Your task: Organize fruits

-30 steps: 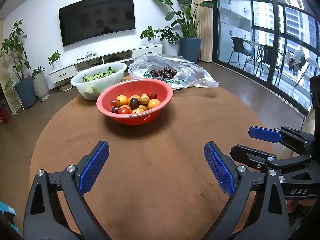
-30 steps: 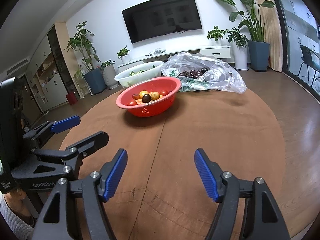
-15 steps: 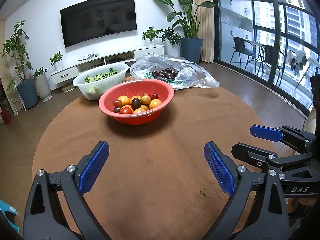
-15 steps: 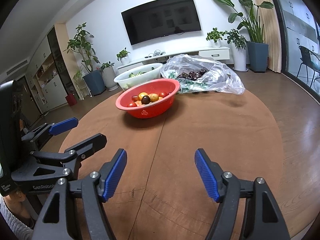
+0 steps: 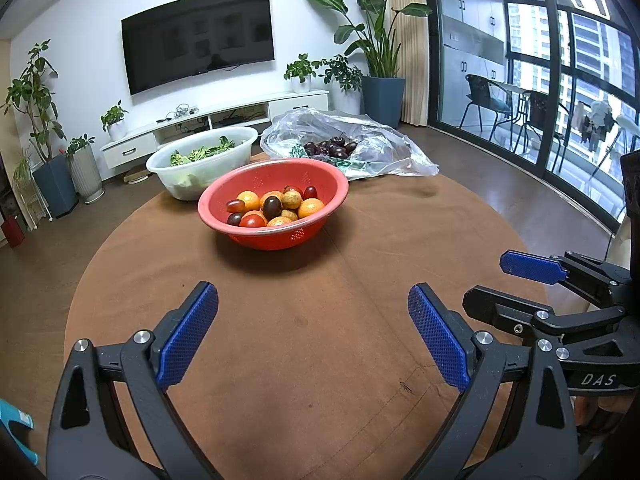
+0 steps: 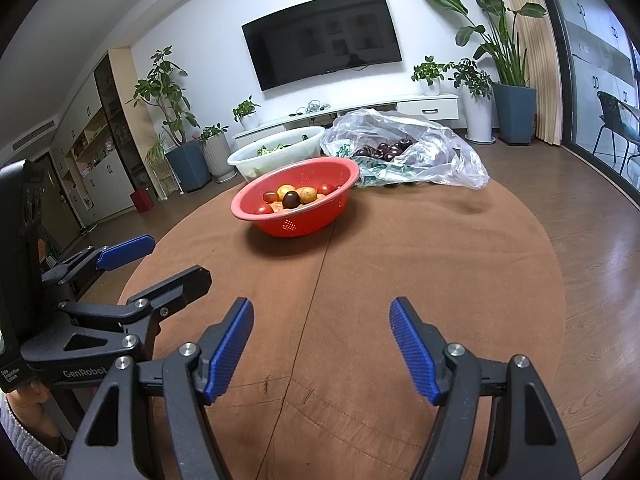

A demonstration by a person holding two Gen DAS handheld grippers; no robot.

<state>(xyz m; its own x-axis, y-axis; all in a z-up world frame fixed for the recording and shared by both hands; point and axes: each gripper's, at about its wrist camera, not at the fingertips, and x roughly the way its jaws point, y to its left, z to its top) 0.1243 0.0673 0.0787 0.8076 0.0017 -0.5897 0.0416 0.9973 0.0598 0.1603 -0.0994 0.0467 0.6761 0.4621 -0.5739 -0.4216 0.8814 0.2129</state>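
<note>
Here, mixed fruits (image 5: 276, 208) fill a red colander (image 5: 236, 236) toward the far edge of the round brown counter (image 5: 320, 360).

Just behind it at that edge sit a white tub of greens (image 5: 200, 168) and a clear plastic bag of dark cherries (image 5: 380, 152). Over the near edge, well apart from the colander, the left hand-held gripper (image 5: 312, 332) and right hand-held gripper (image 6: 322, 348) both hover with jaws spread wide, pinching nothing.
</note>
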